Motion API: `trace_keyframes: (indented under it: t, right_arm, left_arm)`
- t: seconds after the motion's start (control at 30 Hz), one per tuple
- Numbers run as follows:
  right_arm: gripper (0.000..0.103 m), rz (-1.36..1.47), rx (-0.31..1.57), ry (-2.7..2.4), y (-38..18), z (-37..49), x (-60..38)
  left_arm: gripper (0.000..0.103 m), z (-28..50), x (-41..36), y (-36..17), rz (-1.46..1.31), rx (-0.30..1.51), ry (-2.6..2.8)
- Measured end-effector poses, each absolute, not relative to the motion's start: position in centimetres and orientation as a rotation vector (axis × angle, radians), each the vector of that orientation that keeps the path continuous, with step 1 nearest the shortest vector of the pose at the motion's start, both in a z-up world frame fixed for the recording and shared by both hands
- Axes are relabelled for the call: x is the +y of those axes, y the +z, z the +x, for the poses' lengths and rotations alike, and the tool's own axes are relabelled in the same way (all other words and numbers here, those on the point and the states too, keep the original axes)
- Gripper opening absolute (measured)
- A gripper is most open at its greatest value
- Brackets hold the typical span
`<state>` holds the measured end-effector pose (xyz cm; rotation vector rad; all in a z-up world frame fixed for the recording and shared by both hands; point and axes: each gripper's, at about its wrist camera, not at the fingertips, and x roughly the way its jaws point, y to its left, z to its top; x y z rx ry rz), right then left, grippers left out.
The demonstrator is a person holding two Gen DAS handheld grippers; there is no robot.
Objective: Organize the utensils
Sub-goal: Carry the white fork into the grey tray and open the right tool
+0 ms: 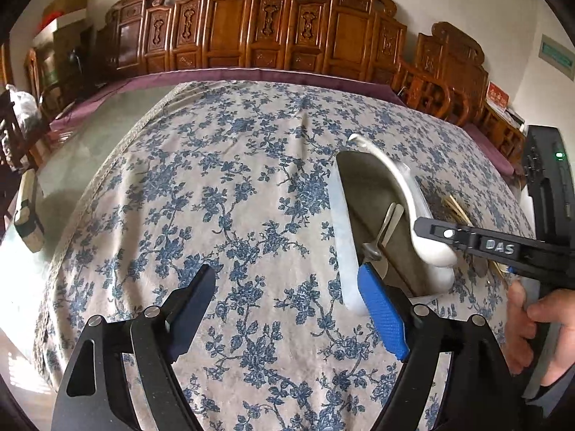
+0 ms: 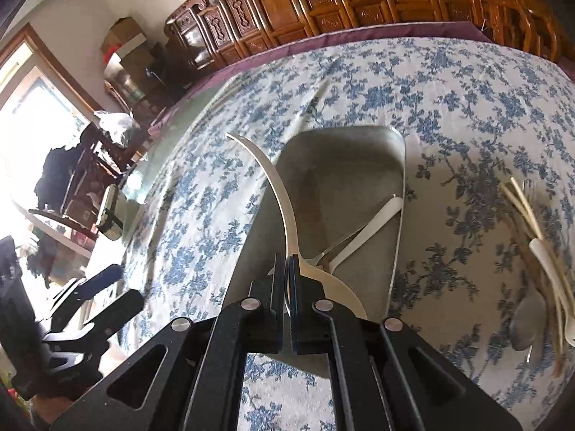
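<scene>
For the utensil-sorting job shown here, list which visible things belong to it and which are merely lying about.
Belongs to the job:
- white spoon held by the right hand-held gripper
- tray
- utensils in the tray
- loose utensil pile

Just lying about:
- floral tablecloth
- carved wooden chairs
- cardboard boxes

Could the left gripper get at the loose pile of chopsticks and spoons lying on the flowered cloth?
Probably not directly: the grey tray and the right gripper, shut on a white spoon, lie between the open left gripper and that pile.

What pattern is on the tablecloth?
Blue flowers and leafy vines on a pale beige tablecloth; clearest in the left wrist view.
</scene>
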<state>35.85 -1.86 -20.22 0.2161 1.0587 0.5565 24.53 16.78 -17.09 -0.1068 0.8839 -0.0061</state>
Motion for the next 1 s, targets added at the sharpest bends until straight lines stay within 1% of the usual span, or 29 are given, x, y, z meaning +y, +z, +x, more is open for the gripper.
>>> trace_keyframes:
  t: [0.2, 0.3, 0.47, 0.9, 1.0]
  right_arm:
    - [0.004, 0.219, 1.056, 0.513, -21.1, 36.5, -1.9]
    - [0.007, 0.221, 1.050, 0.497, -21.1, 36.6, -2.4]
    - [0.007, 0.198, 1.042, 0.497, -20.7, 36.5, -3.2]
    - [0.007, 0.003, 0.862, 0.536, -14.8, 29.4, -9.5]
    - [0.007, -0.013, 0.848, 0.517, -14.1, 28.3, -11.2]
  left_arm:
    - [0.078, 24.5, 16.7, -17.1, -0.113, 0.885, -0.016]
    - [0.078, 24.4, 16.3, -17.0, -0.105, 0.885, -0.021]
    - [0.078, 24.2, 15.4, -16.8, -0.089, 0.879, -0.035]
    - [0.078, 22.6, 11.3, -14.6, -0.026, 0.824, -0.105]
    - [0.078, 22.2, 10.2, -14.4, -0.003, 0.820, -0.114]
